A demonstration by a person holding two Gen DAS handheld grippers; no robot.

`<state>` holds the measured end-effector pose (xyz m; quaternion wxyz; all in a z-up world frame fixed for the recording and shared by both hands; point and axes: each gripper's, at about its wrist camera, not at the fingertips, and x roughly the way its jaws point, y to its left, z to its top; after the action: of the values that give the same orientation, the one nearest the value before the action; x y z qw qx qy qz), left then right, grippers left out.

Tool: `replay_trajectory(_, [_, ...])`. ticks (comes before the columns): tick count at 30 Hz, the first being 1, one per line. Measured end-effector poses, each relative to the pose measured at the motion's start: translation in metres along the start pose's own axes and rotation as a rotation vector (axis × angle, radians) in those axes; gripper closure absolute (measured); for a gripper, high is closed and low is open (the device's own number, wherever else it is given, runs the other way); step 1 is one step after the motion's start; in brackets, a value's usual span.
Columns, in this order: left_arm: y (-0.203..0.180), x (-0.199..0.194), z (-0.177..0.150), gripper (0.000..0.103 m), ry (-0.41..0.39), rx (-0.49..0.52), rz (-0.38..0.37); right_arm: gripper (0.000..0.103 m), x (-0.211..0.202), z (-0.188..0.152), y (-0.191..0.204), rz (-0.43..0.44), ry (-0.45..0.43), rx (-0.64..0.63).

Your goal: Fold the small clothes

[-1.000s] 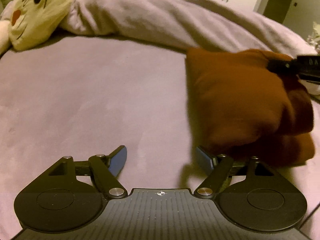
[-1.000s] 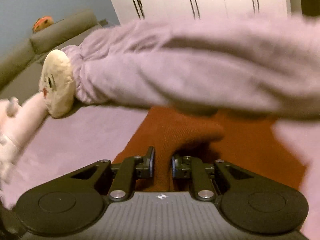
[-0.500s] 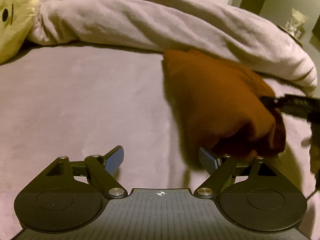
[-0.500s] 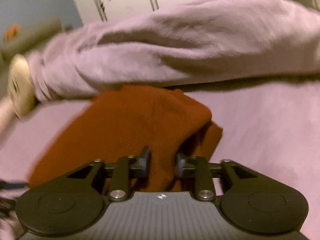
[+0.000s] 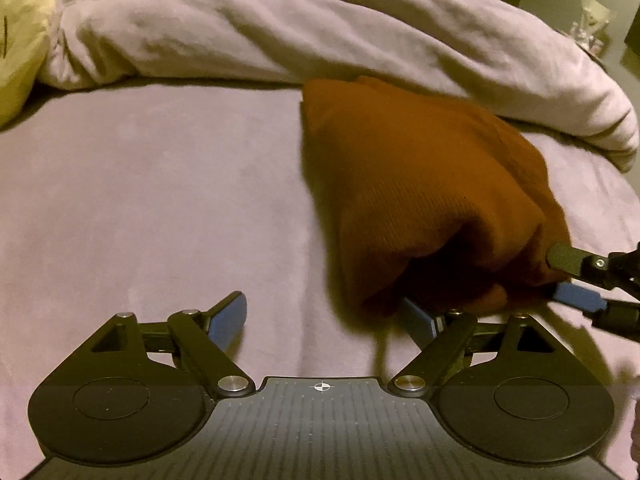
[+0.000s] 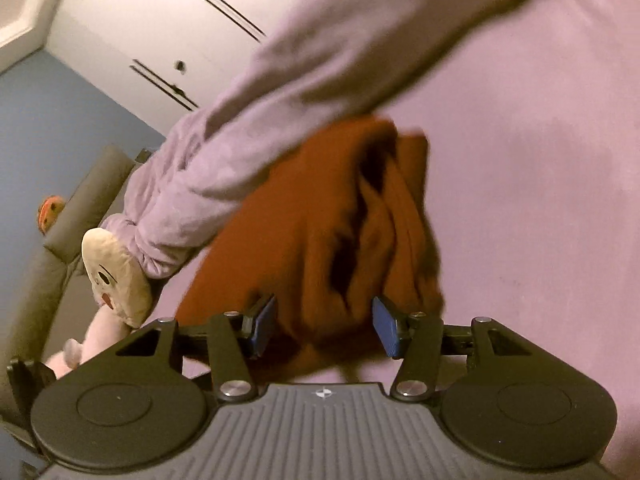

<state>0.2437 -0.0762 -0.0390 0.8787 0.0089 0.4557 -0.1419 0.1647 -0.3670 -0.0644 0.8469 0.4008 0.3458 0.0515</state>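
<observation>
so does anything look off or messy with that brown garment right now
Yes. The brown garment is bunched into uneven, gaping folds rather than lying flat on the bed. The right tool is open around its near end, and the far edge sits against the rumpled duvet.

1. Left gripper [image 5: 324,316]: jaws spread wide, low over the purple bed sheet [image 5: 160,200], nothing between them.
2. Rust-brown garment [image 5: 420,192]: bunched in a lumpy fold, near edge just over the right fingertip.
3. Right gripper [image 5: 568,276]: at the garment's right end, fingers parted.
4. Rumpled duvet [image 5: 320,28] behind; cream plush toy [image 5: 20,40] far left.
</observation>
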Motion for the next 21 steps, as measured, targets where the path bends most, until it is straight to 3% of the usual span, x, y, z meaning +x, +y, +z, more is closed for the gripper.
replay_trajectory(6, [-0.005, 0.009, 0.007, 0.015, 0.004, -0.032, 0.026, 0.05, 0.017, 0.006, -0.021, 0.111, -0.017, 0.225])
replay_trajectory(8, [-0.007, 0.013, 0.009, 0.017, 0.012, -0.027, 0.02, 0.077, 0.026, 0.006, -0.028, 0.132, -0.009, 0.286])
replay_trajectory(9, [-0.007, 0.013, 0.01, 0.018, 0.008, -0.024, 0.021, 0.082, 0.028, 0.008, -0.027, 0.128, -0.004, 0.285])
replay_trajectory(13, [-0.001, 0.011, 0.011, 0.019, 0.007, -0.041, 0.035, 0.087, 0.005, 0.016, 0.002, 0.011, -0.112, 0.042])
replay_trajectory(16, [0.002, 0.015, 0.007, 0.017, 0.027, -0.07, 0.019, 0.087, -0.013, 0.02, 0.012, -0.043, -0.195, -0.069])
replay_trajectory(18, [0.003, 0.018, 0.003, 0.014, 0.045, -0.067, 0.031, 0.087, -0.012, 0.021, 0.012, -0.117, -0.199, -0.142])
replay_trajectory(20, [0.003, 0.017, 0.0, 0.013, 0.066, -0.065, 0.029, 0.085, 0.005, 0.018, 0.003, -0.198, -0.136, -0.185])
replay_trajectory(21, [0.005, 0.012, -0.001, 0.014, 0.067, -0.065, 0.021, 0.076, 0.011, 0.016, -0.001, -0.223, -0.117, -0.196])
